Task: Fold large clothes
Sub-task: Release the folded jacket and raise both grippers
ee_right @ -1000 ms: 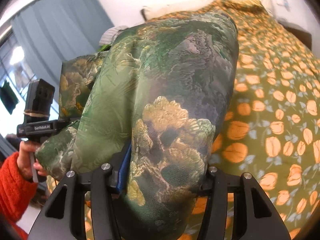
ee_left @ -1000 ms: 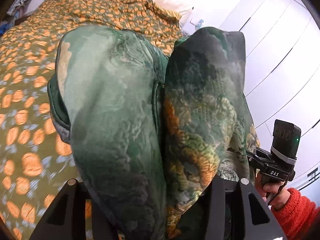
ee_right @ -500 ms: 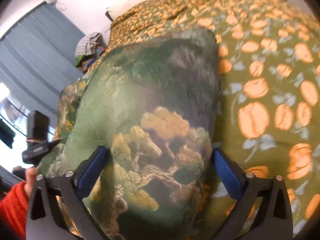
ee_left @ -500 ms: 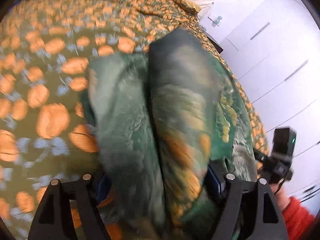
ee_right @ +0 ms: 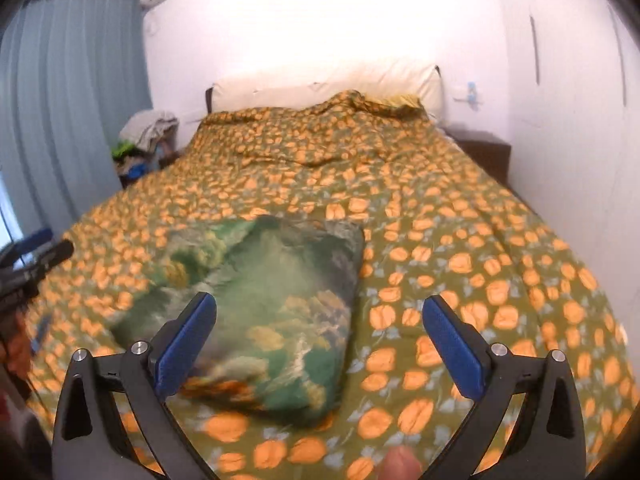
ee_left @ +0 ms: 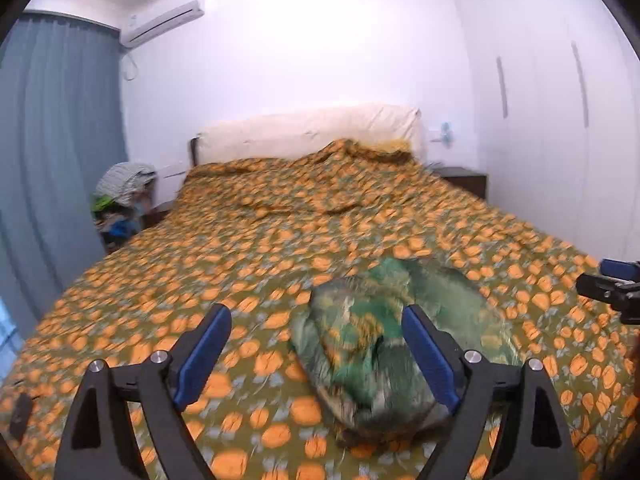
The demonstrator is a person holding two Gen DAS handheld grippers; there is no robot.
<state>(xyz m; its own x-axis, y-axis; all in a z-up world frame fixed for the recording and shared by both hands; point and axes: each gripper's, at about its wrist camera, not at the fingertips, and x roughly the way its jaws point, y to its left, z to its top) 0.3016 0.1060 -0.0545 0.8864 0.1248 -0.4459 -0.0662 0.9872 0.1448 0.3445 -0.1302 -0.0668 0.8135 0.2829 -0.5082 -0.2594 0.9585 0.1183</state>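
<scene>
Both tools, left tool (ee_left: 316,350) and right tool (ee_right: 320,340), just spread, pinching nothing; folded green garment (ee_right: 264,312) released near on bed (ee_right: 460,208), fold apparently complete.

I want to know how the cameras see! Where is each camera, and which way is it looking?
Left wrist view: sits on the left tool, looking along its open blue fingers over the bed toward the headboard; the right tool pokes in at the right edge.
Right wrist view: sits on the right tool, facing the same way, fingers open; the left tool and a fingertip show.
Both share the folded green garment, lying free on the bed, plus curtain and wardrobe.
</scene>
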